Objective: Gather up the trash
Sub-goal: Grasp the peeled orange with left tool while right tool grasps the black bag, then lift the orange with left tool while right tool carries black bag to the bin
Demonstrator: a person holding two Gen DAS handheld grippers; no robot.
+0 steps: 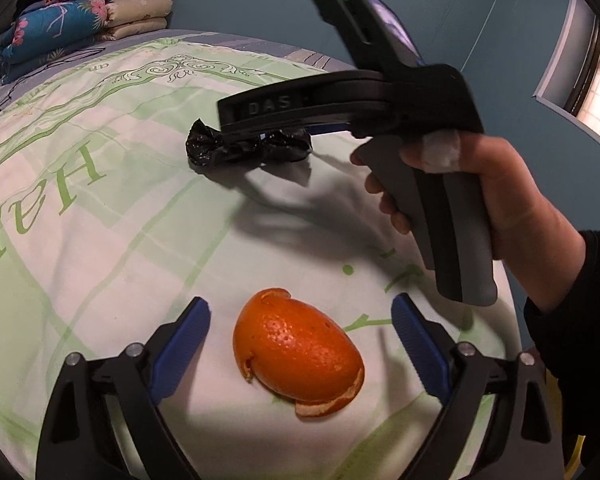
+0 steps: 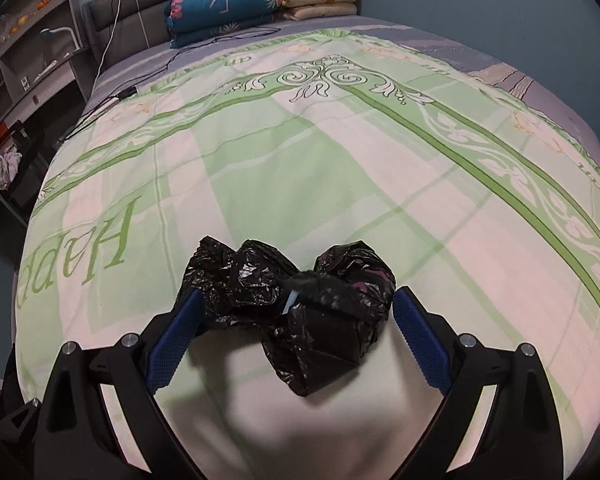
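Straddling the orange peel (image 1: 298, 350), the left gripper (image 1: 300, 344) holds its blue fingers (image 1: 180, 350) spread wide, with clear gaps on both sides of the peel. The peel lies on the bed (image 1: 112, 240) near its front edge. The right gripper (image 2: 296, 340), gripped by a hand (image 1: 484, 184), has open fingers (image 2: 420, 344) flanking the crumpled black plastic bag (image 2: 300, 304) further toward the bed's middle; contact cannot be determined.
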